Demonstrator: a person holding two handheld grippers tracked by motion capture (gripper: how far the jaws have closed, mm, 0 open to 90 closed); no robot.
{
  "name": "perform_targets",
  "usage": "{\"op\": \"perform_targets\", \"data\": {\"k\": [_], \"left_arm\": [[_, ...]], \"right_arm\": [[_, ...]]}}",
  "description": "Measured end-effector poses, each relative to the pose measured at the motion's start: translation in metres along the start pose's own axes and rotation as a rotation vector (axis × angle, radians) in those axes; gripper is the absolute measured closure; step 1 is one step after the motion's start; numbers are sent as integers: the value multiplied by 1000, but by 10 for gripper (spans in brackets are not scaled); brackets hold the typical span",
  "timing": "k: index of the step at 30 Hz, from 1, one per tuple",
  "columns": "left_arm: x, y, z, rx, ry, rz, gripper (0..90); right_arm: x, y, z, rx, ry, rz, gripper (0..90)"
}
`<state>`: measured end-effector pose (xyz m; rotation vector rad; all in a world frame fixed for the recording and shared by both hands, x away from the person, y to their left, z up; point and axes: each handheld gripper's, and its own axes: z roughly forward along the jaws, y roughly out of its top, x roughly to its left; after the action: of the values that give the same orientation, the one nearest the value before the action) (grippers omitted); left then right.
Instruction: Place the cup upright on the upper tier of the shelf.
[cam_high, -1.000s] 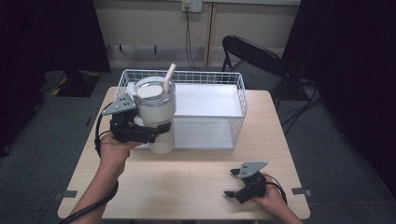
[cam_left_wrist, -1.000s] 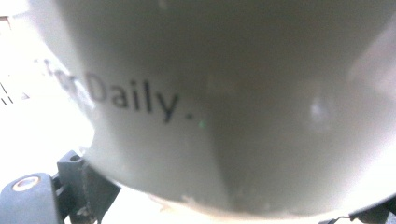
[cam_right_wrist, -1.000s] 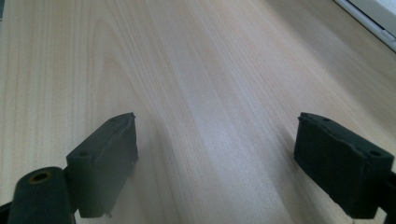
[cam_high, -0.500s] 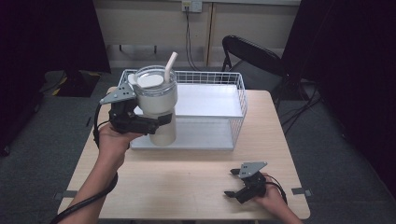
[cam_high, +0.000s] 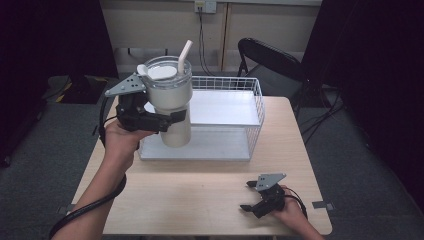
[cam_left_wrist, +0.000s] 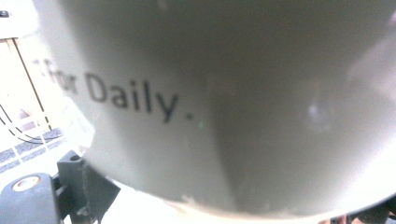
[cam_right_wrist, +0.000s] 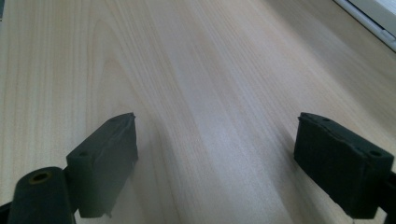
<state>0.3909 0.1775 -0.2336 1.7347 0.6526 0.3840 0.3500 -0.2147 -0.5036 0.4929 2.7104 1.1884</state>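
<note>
One tumbler, with lid and straw, is clamped around its body in the left gripper, lifted at ten o'clock beside the wire basket, likely for loading. At five o'clock the right gripper rests idle on the table, jaws spread.

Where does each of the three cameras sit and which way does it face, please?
High view: fixed above the person's side, looking forward and down on the table; both forearms, left gripper and right gripper show.
Left gripper view: rides the left gripper, facing the tumbler close up; a black jaw at lower left.
Right gripper view: rides the right gripper, looking along bare tabletop between its spread jaws.
Shared: the tumbler and the wire basket appear in the high and left gripper views.
</note>
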Motion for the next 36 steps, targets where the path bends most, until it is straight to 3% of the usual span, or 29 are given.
{"op": "perform_targets", "data": {"k": [26,36], "left_arm": [[4,32,13,-10,-17,-7,95],[10,37,22,3,0,-6,95]], "right_arm": [[0,0,0,1,0,0,130],[0,0,0,1,1,0,131]]}}
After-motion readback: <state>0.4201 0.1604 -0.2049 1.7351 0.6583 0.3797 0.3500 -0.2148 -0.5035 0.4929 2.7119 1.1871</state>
